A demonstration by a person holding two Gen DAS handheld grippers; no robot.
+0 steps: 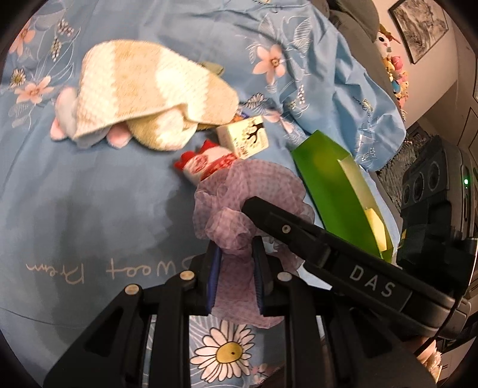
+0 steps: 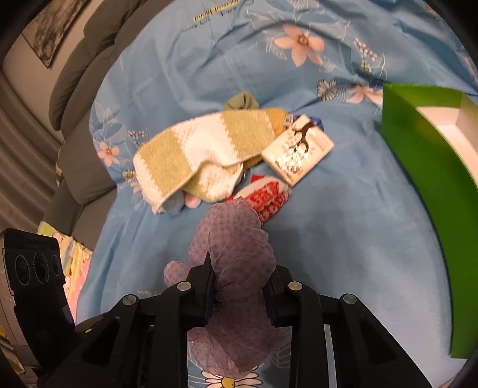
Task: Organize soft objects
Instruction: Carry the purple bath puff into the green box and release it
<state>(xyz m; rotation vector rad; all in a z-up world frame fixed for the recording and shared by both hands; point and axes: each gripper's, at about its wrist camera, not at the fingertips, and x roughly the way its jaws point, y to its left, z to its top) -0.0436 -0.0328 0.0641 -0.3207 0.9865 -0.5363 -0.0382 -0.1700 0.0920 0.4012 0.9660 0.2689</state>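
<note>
Both grippers are clamped on one and the same thing: a single crumpled purple cloth (image 1: 239,206), thin, with a dotted weave. The left gripper (image 1: 236,268) has its jaws drawn narrow, pinching a fold of the cloth between its two blue-lined pads. The right gripper (image 2: 240,295) has its jaws a little wider, closed around a thicker bunch of the same cloth (image 2: 236,247). In the left wrist view one finger of the right gripper (image 1: 298,235) reaches across from the right into the cloth.

Just beyond the cloth lie the other loose things, close together: one red-and-white patterned soft item (image 2: 266,200), one small white box (image 2: 298,149) printed with a dark tree, one towel (image 2: 203,149) in yellow and white stripes, folded over loosely, and a pink-and-white soft piece (image 1: 65,116) poking out from under the towel. A small green scrap (image 2: 242,101) shows behind the towel; what it is cannot be told.

To the right stands one open green box (image 2: 418,167) with a white inside.

Everything rests on a light blue sheet (image 2: 343,238) printed with pink and white flowers and some lettering. Beside it is a grey sofa (image 2: 86,71). One framed picture (image 1: 421,27) hangs on the pale wall, with a cluster of small colourful toys (image 1: 394,71) below it.
</note>
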